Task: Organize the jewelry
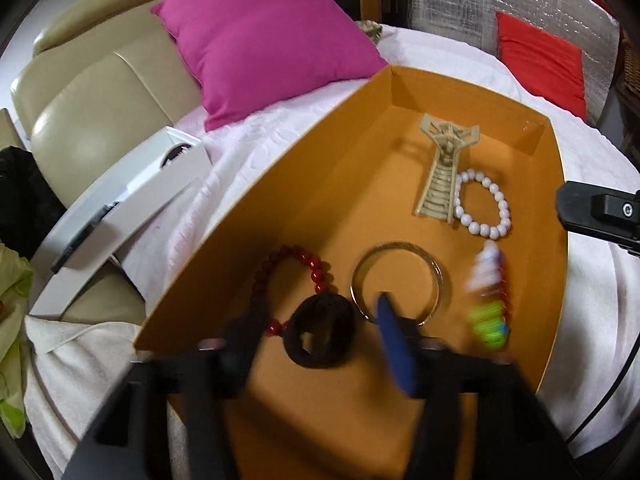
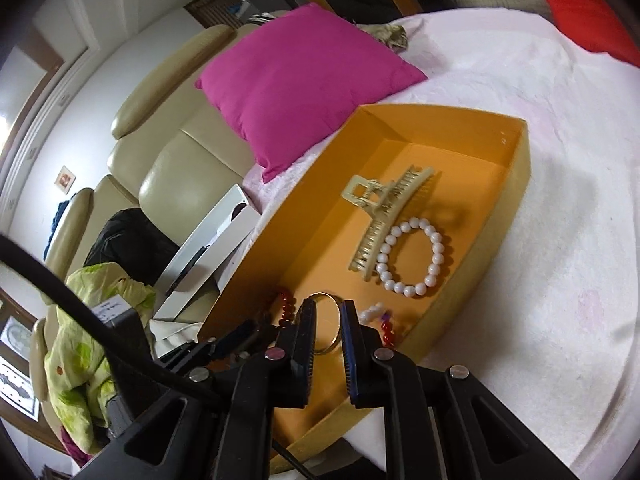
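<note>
While both hand-held grippers hang over the orange cardboard box (image 1: 280,184), the box sits on a white bedspread (image 1: 248,140) beside a magenta pillow (image 1: 264,40). Left of the bed: beige leather sofa (image 1: 92,108), long white carton (image 1: 116,208) leaning on it.

Inside the box, left to right in the left wrist view: dark red bead bracelet (image 1: 308,264); black ring-shaped scrunchie (image 1: 322,330) touching the red beads; thin clear bangle (image 1: 398,280); cream plastic claw hair clip (image 1: 442,168) with a white pearl bead bracelet (image 1: 484,204) just beside it; blurred white, red and green bead piece (image 1: 490,296) near the right wall.

Left hand-held gripper (image 1: 320,332): fingers apart, blurred, black scrunchie lying on the box floor between them; pads look clear of it. Blue pad on its right finger (image 1: 394,344) overlaps the bangle's near rim.

Right hand-held gripper (image 2: 327,332): jaws close together, narrow gap, nothing pinched; bangle (image 2: 330,320) shows through the gap behind the tips. Hair clip (image 2: 386,216) and pearl bracelet (image 2: 414,258) lie farther up the box (image 2: 516,168). Red cushion (image 2: 592,8) at far right.
</note>
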Action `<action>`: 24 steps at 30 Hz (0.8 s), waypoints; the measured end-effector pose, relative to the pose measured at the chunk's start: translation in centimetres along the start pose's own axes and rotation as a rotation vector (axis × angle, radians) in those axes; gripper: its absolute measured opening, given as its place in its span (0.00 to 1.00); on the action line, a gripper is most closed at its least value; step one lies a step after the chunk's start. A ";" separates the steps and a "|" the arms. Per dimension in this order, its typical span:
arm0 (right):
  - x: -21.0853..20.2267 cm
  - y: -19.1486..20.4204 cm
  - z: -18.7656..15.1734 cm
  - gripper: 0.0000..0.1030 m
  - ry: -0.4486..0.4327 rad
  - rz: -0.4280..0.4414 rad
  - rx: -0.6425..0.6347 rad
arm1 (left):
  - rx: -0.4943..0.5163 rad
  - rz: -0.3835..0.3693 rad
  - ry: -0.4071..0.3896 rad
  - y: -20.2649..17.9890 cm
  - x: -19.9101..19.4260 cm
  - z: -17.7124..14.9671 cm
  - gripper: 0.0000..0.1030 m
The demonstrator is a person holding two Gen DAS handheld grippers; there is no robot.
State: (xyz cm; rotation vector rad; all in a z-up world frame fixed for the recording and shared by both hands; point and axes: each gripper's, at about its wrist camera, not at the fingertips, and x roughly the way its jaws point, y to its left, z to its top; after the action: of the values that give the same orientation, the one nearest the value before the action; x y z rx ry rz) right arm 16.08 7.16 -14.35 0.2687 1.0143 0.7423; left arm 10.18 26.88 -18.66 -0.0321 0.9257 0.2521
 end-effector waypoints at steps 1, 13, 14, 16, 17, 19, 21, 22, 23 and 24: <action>-0.2 -0.2 0.1 0.15 -0.002 -0.001 0.006 | 0.008 0.012 -0.007 -0.1 -0.3 0.1 0.60; -12.0 -7.5 1.3 0.15 -0.163 -0.130 0.074 | 0.139 0.019 -0.080 -6.8 -5.0 3.0 0.62; -13.4 -8.7 1.3 0.15 -0.180 -0.147 0.095 | 0.159 0.002 -0.086 -8.2 -5.5 3.4 0.63; -16.3 -11.8 0.9 0.15 -0.217 -0.163 0.158 | 0.194 -0.021 -0.092 -10.6 -6.1 4.0 0.64; -17.5 -13.2 0.7 0.16 -0.235 -0.164 0.191 | 0.215 -0.031 -0.095 -11.9 -6.4 4.3 0.65; -20.0 -16.3 0.1 0.20 -0.278 -0.167 0.265 | 0.265 -0.049 -0.105 -14.9 -7.0 4.8 0.66; -22.0 -18.9 -0.4 0.24 -0.312 -0.178 0.316 | 0.305 -0.061 -0.113 -17.5 -7.4 5.3 0.67; -22.6 -19.7 -0.6 0.25 -0.316 -0.186 0.331 | 0.324 -0.070 -0.116 -18.9 -7.5 5.5 0.68; -23.2 -20.6 -0.9 0.25 -0.318 -0.193 0.347 | 0.336 -0.076 -0.116 -19.9 -7.5 5.7 0.68; -23.6 -21.8 -1.3 0.25 -0.315 -0.201 0.364 | 0.347 -0.085 -0.113 -21.2 -7.4 6.0 0.68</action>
State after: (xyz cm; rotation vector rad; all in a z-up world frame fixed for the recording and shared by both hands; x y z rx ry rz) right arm 17.11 -24.75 -10.65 0.5717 0.8548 0.3156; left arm 15.49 5.63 -10.87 0.2606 0.8431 0.0119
